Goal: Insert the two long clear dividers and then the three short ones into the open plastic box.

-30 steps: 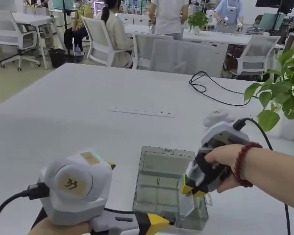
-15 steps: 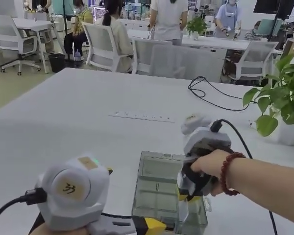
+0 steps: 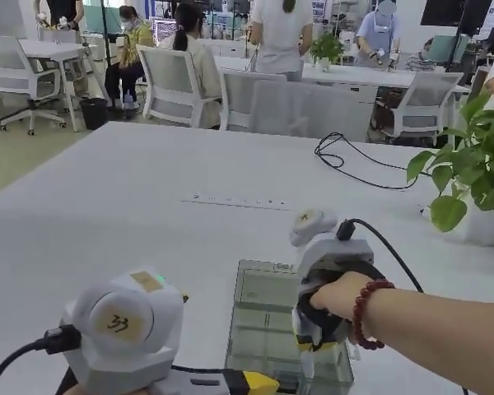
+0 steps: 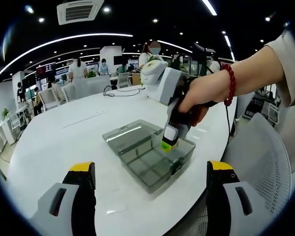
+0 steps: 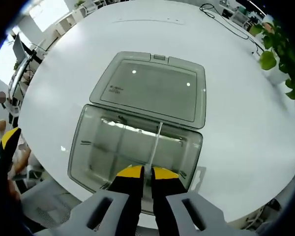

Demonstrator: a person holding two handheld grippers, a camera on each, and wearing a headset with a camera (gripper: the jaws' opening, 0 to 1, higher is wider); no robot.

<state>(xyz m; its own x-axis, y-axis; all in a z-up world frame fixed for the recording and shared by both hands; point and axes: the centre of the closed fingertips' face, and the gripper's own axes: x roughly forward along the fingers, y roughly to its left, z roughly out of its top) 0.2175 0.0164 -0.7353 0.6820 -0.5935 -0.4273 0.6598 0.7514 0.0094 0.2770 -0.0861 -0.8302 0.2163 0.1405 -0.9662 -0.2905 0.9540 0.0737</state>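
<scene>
White table [image 3: 107, 230]: open plastic box [image 3: 263, 329], potted plant [image 3: 449, 211].

The right gripper [image 5: 147, 171] pinches a clear divider [image 5: 156, 142] standing upright in the near right part of the open box [image 5: 81, 145], whose lid [image 5: 152, 88] lies flat beyond.

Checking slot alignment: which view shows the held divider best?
The right gripper view: the divider runs edge-on into the box from the shut right hand-held gripper. In the head and left gripper views, that gripper mostly hides it.
</scene>
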